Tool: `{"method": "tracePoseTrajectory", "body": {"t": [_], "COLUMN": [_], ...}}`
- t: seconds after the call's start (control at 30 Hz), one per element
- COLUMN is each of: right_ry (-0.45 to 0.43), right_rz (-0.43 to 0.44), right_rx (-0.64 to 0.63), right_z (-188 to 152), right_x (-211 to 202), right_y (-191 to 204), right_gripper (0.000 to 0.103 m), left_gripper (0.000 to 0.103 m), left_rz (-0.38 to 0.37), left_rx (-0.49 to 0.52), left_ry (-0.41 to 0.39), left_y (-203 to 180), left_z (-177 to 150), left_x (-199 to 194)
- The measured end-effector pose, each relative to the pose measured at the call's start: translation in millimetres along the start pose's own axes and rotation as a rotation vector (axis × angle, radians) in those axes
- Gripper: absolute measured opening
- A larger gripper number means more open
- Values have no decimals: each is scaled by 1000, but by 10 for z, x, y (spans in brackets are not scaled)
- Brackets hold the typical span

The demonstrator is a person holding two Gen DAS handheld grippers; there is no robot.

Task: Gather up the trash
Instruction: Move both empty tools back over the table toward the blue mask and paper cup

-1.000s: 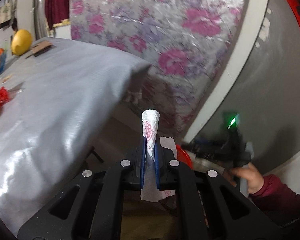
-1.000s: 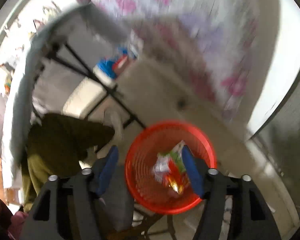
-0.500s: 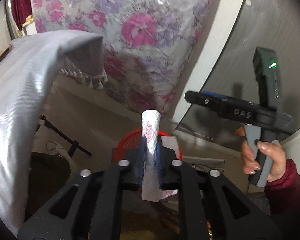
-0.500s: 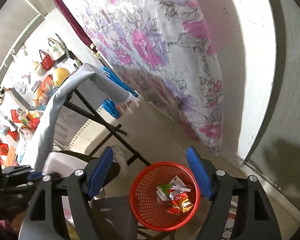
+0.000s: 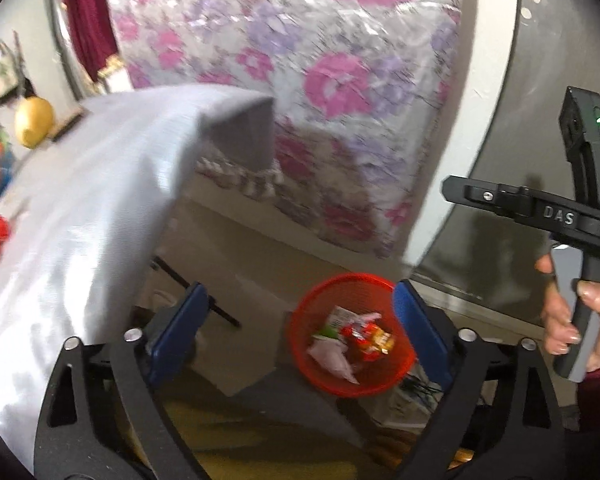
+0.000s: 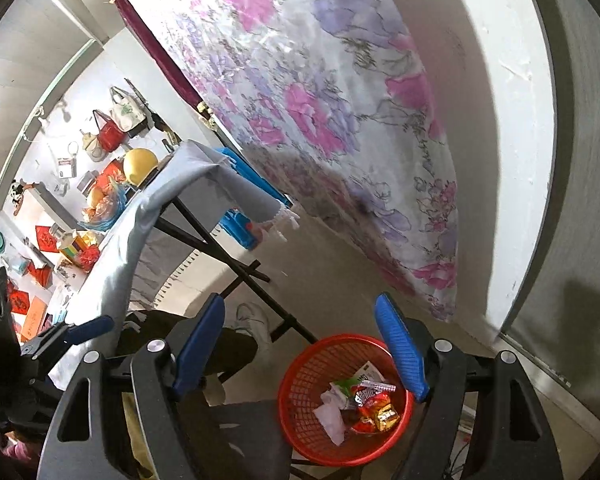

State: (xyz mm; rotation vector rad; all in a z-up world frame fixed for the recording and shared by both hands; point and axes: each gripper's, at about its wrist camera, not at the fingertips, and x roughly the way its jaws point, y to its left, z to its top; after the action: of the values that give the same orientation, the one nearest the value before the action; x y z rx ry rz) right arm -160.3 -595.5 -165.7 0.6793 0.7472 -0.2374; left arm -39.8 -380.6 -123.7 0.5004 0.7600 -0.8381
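A red mesh trash basket [image 5: 300,344] stands on a dark seat below both grippers; it also shows in the right wrist view [image 6: 296,368]. Inside lie snack wrappers [image 6: 374,408] and a crumpled white paper tissue [image 5: 332,358], also seen in the right wrist view [image 6: 332,420]. My left gripper [image 5: 300,332] is open and empty above the basket. My right gripper [image 6: 300,352] is open and empty, also above the basket. The right gripper's body, held in a hand, shows at the right of the left wrist view [image 5: 572,220].
A table under a grey cloth [image 5: 80,208] stands to the left, with a yellow fruit [image 5: 34,122] and red items on it. Its black folding legs [image 6: 236,264] reach toward the basket. A floral curtain [image 6: 320,100] hangs behind. A blue crate [image 6: 240,224] sits under the table.
My left gripper has opened and let go of the paper tissue, which now lies in the red basket. The right gripper stays open above the basket.
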Motion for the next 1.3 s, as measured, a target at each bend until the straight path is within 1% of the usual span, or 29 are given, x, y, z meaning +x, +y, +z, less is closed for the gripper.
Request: {"method": "tracePoseTrajectory", "body": {"t": [0.07, 0.17, 0.27, 0.4, 0.6, 0.7, 0.83, 1.0, 1.23, 1.3], "right_ry": [-4, -12, -17, -15, -35, -61, -94, -116, -104, -96], "right_rz": [2, 1, -7, -33, -116, -164, -195, -145, -15, 10], "right_rx": [-19, -52, -81, -138, -272, -349, -459, -558, -638, -662], "right_z": [3, 7, 18, 23, -9, -36, -83, -154, -225, -255], "right_x": [-18, -54, -82, -107, -169, -205, -240, -267, -160, -105], "right_y": [71, 191, 303, 464, 793, 974, 1256, 1650, 2307, 2518], "right_gripper": [80, 83, 91, 97, 97, 97, 97, 97, 97, 97], "left_gripper": [96, 96, 96, 96, 96, 96, 96, 96, 96, 96], "left_rz": [31, 54, 75, 100, 151, 176, 214, 274, 429, 450], "left_rx": [-4, -21, -47, -77, -111, -143, -192, -275, -433, -476], "left_ry": [-25, -40, -48, -56, -85, -105, -130, -152, -148, -147], "left_y": [41, 114, 199, 301, 457, 583, 808, 1234, 2043, 2250], "left_z": [-23, -44, -65, -110, -188, -225, -277, -406, -720, -823], "left_x": [-79, -148, -198, -283, -438, -538, -674, -870, -1151, -1236]}}
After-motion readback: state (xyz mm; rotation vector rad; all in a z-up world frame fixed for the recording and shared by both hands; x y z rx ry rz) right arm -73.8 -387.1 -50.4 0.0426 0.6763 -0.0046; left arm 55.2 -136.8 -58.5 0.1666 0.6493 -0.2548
